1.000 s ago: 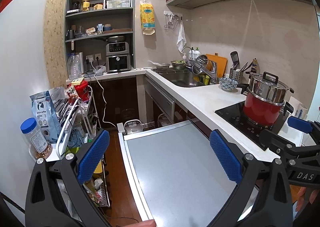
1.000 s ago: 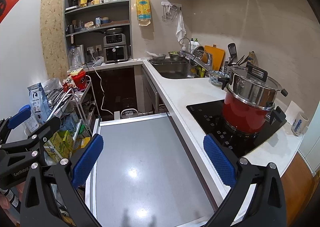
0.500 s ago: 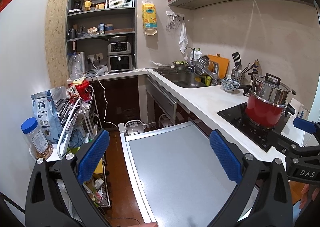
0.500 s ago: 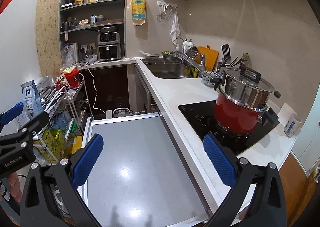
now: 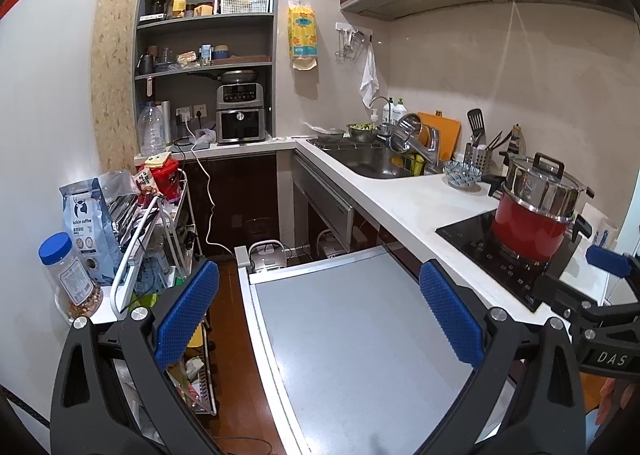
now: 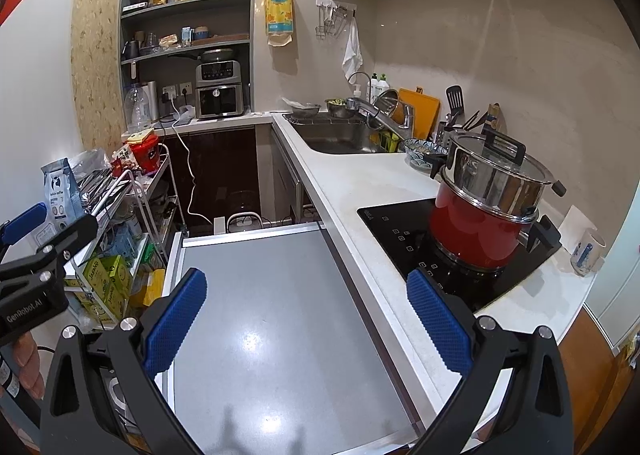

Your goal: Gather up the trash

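Note:
My left gripper (image 5: 318, 315) is open and empty, held above a grey metal worktop (image 5: 352, 335). My right gripper (image 6: 306, 313) is open and empty above the same grey worktop (image 6: 280, 315). Each gripper shows at the edge of the other's view: the right gripper (image 5: 608, 279) at the far right, the left gripper (image 6: 36, 239) at the far left. No piece of trash is clearly identifiable. A wire bin (image 5: 262, 229) stands on the floor under the far counter.
A red pot with a steel lid (image 6: 488, 207) sits on the black hob (image 6: 400, 231). The white counter (image 5: 400, 199) runs back to the sink (image 5: 372, 163). A cluttered wire cart (image 5: 152, 223) stands left, with a coffee bag (image 5: 86, 223) and a jar (image 5: 70, 275).
Both views have shifted slightly; the right wrist view now sits a little closer to the hob and pot. Both grippers stay open and empty.

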